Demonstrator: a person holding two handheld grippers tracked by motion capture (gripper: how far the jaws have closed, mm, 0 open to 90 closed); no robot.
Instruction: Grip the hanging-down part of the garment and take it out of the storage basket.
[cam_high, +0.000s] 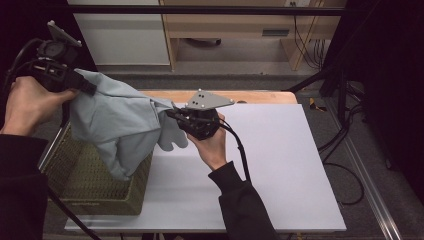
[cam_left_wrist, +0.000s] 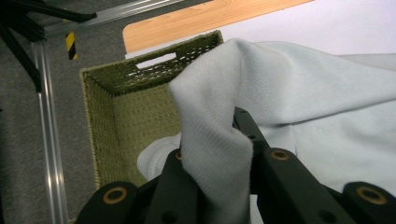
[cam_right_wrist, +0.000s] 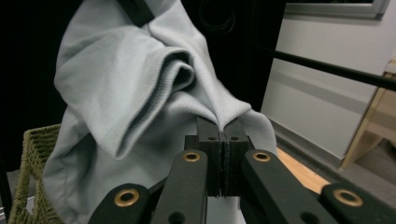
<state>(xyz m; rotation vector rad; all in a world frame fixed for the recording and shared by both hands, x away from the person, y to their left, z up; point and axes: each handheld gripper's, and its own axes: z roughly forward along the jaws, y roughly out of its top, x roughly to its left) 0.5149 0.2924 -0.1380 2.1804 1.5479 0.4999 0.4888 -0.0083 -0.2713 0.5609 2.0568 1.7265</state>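
A pale blue-grey garment (cam_high: 120, 125) hangs in the air over a green woven basket (cam_high: 75, 175), stretched between both grippers. My left gripper (cam_high: 87, 86) is raised at the far left and shut on one corner of the garment (cam_left_wrist: 219, 135); cloth bunches between its jaws. My right gripper (cam_high: 172, 114) is above the white table top, shut on another fold of the garment (cam_right_wrist: 140, 102), its jaws pressed together on a thin pinch of cloth. A sleeve end (cam_high: 172, 137) dangles below the right gripper.
The basket (cam_left_wrist: 107, 116) stands at the table's left front, its inside mostly bare. The white table top (cam_high: 280, 160) stretches out to the right. A wooden strip (cam_high: 260, 96) runs along the far edge. Cables and a black stand (cam_high: 340, 90) are on the floor at right.
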